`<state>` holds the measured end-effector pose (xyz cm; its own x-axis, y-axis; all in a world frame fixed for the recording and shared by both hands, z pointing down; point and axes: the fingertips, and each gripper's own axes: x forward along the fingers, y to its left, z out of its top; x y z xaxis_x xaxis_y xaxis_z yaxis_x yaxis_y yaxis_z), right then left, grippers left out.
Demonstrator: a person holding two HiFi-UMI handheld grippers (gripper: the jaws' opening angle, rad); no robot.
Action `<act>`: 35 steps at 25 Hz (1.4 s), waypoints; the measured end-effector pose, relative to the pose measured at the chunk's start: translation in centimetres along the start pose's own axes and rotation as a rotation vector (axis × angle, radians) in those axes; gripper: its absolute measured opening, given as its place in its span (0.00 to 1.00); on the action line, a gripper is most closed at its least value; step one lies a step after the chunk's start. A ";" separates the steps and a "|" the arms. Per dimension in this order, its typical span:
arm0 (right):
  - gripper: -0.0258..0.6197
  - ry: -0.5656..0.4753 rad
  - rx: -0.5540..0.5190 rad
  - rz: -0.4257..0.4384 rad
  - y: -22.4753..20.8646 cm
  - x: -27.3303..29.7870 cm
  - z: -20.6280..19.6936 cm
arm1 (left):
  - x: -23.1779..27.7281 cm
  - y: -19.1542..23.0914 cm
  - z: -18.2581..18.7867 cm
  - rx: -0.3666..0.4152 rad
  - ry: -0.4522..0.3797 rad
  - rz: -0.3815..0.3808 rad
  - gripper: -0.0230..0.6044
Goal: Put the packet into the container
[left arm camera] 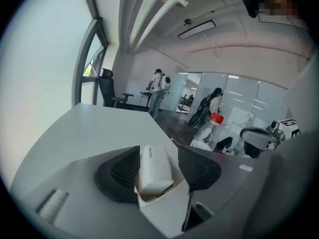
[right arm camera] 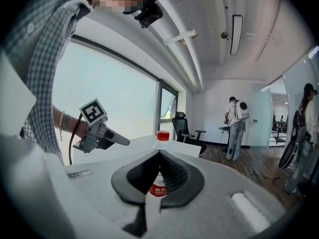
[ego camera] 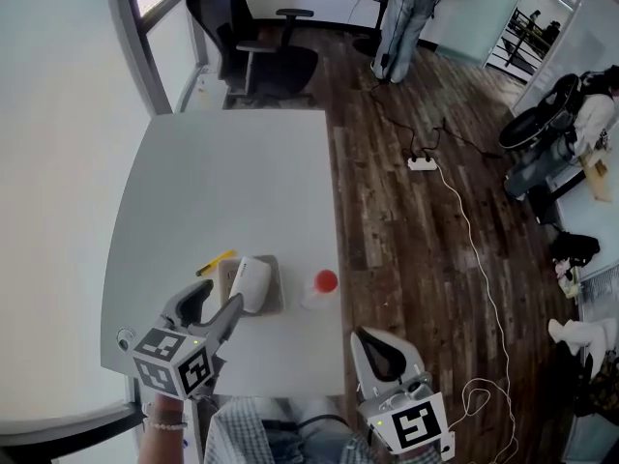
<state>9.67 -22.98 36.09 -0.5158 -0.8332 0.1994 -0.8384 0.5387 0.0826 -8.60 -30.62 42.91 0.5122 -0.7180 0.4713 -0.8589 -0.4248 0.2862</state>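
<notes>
The white packet [ego camera: 250, 280] lies in the shallow grey-brown container [ego camera: 276, 293] on the white table [ego camera: 232, 182]. My left gripper [ego camera: 222, 298] reaches in from the front, and its jaws stand on either side of the packet [left arm camera: 153, 168]. The left pad is close against the packet and the right pad stands clear of it, so the gripper [left arm camera: 158, 149] is open. The container's pale wall [left arm camera: 164, 208] shows just below the packet. My right gripper [ego camera: 366, 338] hovers by the table's front right corner, shut and empty [right arm camera: 159, 152].
A clear bottle with a red cap [ego camera: 324, 286] stands right of the container. A yellow pen-like thing [ego camera: 215, 262] lies left of it. A black office chair [ego camera: 253, 46] is beyond the table. A person [ego camera: 401, 17] stands far off; a power strip [ego camera: 422, 163] lies on the wood floor.
</notes>
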 end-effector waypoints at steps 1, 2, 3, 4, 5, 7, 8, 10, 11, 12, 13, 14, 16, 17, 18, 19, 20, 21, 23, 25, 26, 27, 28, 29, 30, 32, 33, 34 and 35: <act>0.04 -0.005 -0.004 0.006 0.2 0.1 0.3 | -0.6 -0.1 0.5 0.003 -0.023 0.005 0.43; 0.04 -0.011 -0.008 0.011 0.4 0.2 0.6 | -1.2 -0.1 1.1 0.008 -0.046 0.012 0.39; 0.04 -0.019 -0.011 0.016 0.6 0.3 1.0 | -1.9 -0.2 1.7 0.013 -0.071 0.020 0.35; 0.04 -0.028 -0.015 0.021 0.8 0.4 1.5 | -2.5 -0.2 2.2 0.015 -0.095 0.024 0.30; 0.04 -0.037 -0.020 0.025 1.0 0.5 1.9 | -3.1 -0.3 2.7 0.014 -0.116 0.022 0.27; 0.04 -0.050 -0.030 0.033 1.3 0.6 2.6 | -4.3 -0.7 3.6 0.004 -0.149 0.010 0.26; 0.04 -0.055 -0.034 0.037 1.5 0.7 2.8 | -4.9 -0.8 4.0 0.001 -0.163 0.008 0.26; 0.04 -0.061 -0.045 0.048 1.9 0.8 3.2 | -6.2 -1.1 4.9 0.002 -0.186 0.015 0.23; 0.04 -0.065 -0.050 0.054 2.1 1.0 3.4 | -6.8 -1.2 5.2 -0.002 -0.198 0.020 0.21; 0.04 -0.071 -0.056 0.060 2.3 1.1 3.7 | -7.4 -1.2 5.4 -0.011 -0.210 0.024 0.19; 0.04 -0.079 -0.060 0.065 2.5 1.2 4.0 | -7.9 -1.1 5.5 -0.022 -0.222 0.026 0.15; 0.04 -0.088 -0.063 0.069 2.7 1.4 4.3 | -8.3 -1.0 5.6 -0.031 -0.232 0.028 0.14; 0.04 -0.103 -0.068 0.078 3.0 1.6 4.9 | -9.0 -0.9 5.6 -0.036 -0.245 0.036 0.09; 0.04 -0.108 -0.072 0.082 3.2 1.7 5.1 | -9.4 -0.8 5.5 -0.034 -0.250 0.042 0.07; 0.04 -0.113 -0.075 0.085 3.3 1.7 5.3 | -9.7 -0.8 5.5 -0.032 -0.253 0.049 0.05; 0.04 -0.119 -0.076 0.086 3.4 1.8 5.5 | -10.1 -0.7 5.4 -0.030 -0.255 0.055 0.05; 0.04 -0.123 -0.078 0.085 3.5 1.8 5.7 | -10.4 -0.6 5.3 -0.031 -0.255 0.060 0.04; 0.04 -0.125 -0.086 0.082 3.4 1.7 5.7 | -10.7 -0.5 5.1 -0.033 -0.254 0.063 0.04; 0.04 -0.124 -0.109 0.081 3.3 1.6 5.5 | -11.4 -0.4 4.9 -0.036 -0.257 0.069 0.04; 0.04 -0.129 -0.120 0.090 3.5 1.8 5.7 | -12.0 -0.4 4.8 -0.033 -0.265 0.074 0.04; 0.04 -0.134 -0.122 0.094 3.6 1.9 5.9 | -12.3 -0.5 4.8 -0.031 -0.268 0.074 0.04; 0.04 -0.138 -0.122 0.101 3.7 2.0 6.0 | -12.5 -0.6 4.8 -0.030 -0.271 0.072 0.04; 0.04 -0.141 -0.124 0.110 4.0 2.1 6.2 | -12.8 -0.7 4.7 -0.029 -0.274 0.070 0.04; 0.04 -0.141 -0.123 0.120 4.4 2.2 6.2 | -13.0 -0.8 4.7 -0.029 -0.278 0.068 0.04; 0.04 -0.140 -0.119 0.133 4.8 2.3 6.3 | -13.2 -0.8 4.8 -0.030 -0.282 0.066 0.04; 0.04 -0.140 -0.107 0.157 5.7 2.5 6.5 | -13.3 -0.9 4.9 -0.032 -0.292 0.061 0.04; 0.04 -0.140 -0.106 0.165 6.0 2.5 6.6 | -13.4 -1.0 5.0 -0.033 -0.296 0.058 0.04; 0.04 -0.140 -0.105 0.171 6.1 2.5 6.6 | -13.4 -1.1 5.1 -0.032 -0.299 0.053 0.04; 0.04 -0.141 -0.104 0.176 6.3 2.5 6.6 | -13.4 -1.3 5.1 -0.031 -0.300 0.047 0.04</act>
<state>1.95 -22.53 30.66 -0.6776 -0.7308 0.0824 -0.7148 0.6808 0.1598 -14.40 -23.26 31.98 0.4431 -0.8694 0.2185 -0.8789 -0.3734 0.2969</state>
